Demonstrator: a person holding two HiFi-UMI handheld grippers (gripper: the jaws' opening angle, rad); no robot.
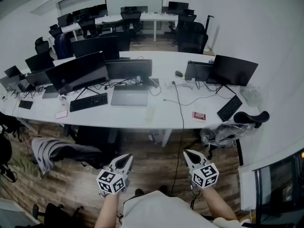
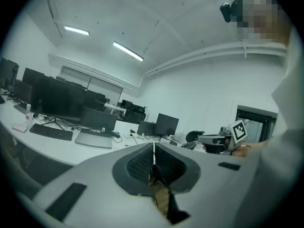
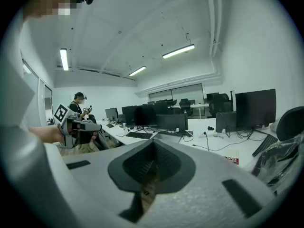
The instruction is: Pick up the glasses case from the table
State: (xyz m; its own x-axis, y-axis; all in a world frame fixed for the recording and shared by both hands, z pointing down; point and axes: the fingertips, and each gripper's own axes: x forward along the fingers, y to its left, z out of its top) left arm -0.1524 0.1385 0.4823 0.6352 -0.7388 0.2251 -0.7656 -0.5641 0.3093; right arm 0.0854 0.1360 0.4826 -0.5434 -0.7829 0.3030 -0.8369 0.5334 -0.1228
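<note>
The left tool point(image 1: 126, 159), a grey two-jaw gripper with a cube of black-and-white square markers at its back, sits low in the head view, left of centre. Its jaws are pressed together with nothing between them, and its own view shows the ribbed dark pads meeting along a thin line. The right tool point(image 1: 190, 155), of the same build, sits lower centre-right. Its jaws are likewise pressed together and empty. Both hang over the brown wooden floor point(image 1: 71, 184), well apart from the long white tabletop point(image 1: 95, 118) that crosses the middle of the frame.

What looks like the glasses case point(image 1: 150, 113), a pale oblong shape too small to identify surely, lies near the front edge of the tabletop. It is just right of a closed grey laptop point(image 1: 129, 97) and left of a thin black cable point(image 1: 181, 122) that runs down off the edge. A small red and white card point(image 1: 199, 116) lies further right. A black keyboard point(image 1: 89, 101) lies left of the laptop, and a second black keyboard point(image 1: 229, 108) lies at an angle near the right end. Black monitors point(image 1: 78, 71) stand along the back. At the right, a black office chair wrapped in clear plastic point(image 1: 228, 129) stands below the tabletop. At lower left, a grey garment point(image 1: 52, 152) is draped over a chair.
</note>
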